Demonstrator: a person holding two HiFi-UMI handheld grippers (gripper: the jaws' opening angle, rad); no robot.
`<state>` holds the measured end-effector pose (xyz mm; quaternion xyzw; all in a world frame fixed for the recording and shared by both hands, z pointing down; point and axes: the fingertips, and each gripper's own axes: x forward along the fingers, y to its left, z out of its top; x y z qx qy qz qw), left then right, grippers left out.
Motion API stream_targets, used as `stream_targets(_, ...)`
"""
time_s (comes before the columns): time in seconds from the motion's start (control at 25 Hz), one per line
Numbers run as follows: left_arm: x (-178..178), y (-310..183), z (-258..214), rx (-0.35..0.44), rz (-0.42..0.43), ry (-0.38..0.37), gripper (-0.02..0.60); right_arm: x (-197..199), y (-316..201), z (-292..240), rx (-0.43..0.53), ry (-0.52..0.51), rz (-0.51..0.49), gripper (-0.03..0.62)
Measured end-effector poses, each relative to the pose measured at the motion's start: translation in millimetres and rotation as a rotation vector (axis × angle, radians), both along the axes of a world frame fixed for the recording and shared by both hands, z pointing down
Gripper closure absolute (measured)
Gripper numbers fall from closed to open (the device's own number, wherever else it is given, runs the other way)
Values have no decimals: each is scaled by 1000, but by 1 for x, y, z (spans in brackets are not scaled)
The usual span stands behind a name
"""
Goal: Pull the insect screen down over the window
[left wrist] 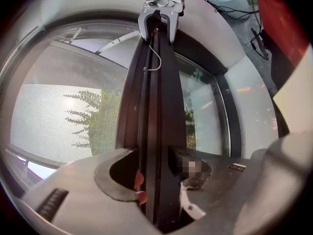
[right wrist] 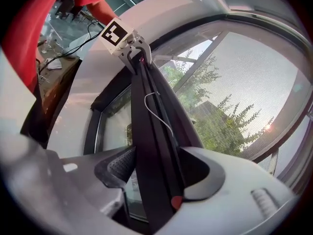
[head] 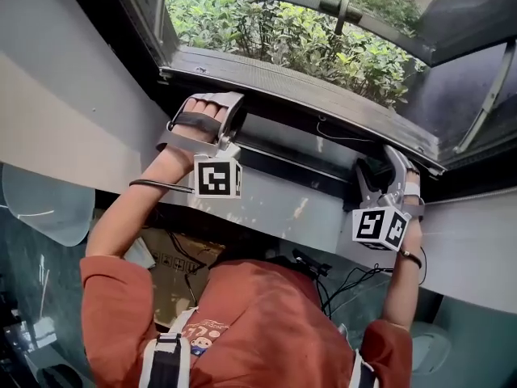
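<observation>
Head view is showing the left claw (head: 208, 107) and right claw (head: 386, 172) both clamping the bar (head: 307, 95) near the bottom frame (head: 299, 164). Mesh (left wrist: 49, 116) is covering most of the window, so little pulling seems left.

Insect screen (head: 300, 92): dark pull bar (left wrist: 157, 106) approx level, fine grey mesh (left wrist: 49, 116) prob. partway down.

Pale wall (head: 56, 87), open window (head: 456, 23), green shrubs (head: 275, 31) outside, daylight, cables (head: 349, 284) below.

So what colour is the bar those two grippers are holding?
Black; the bar shows best in the right gripper view.
</observation>
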<state>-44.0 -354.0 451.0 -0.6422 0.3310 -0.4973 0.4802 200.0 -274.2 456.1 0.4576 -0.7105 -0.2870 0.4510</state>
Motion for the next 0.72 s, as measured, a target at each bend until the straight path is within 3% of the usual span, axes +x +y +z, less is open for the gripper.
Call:
stream_targets(0.16, -2, 2, 9, -22, -6, -31, 403, -1, 2, 9, -10, -11, -2, 307)
stream_targets(0.32, 1, -1, 6, -26, 3, 12, 402, 0, 0, 9, -13, -5, -7, 306)
stream_targets(0.72, 0, -6, 5, -16, 16, 22, 403, -2, -5, 1, 16, -60, 24, 306)
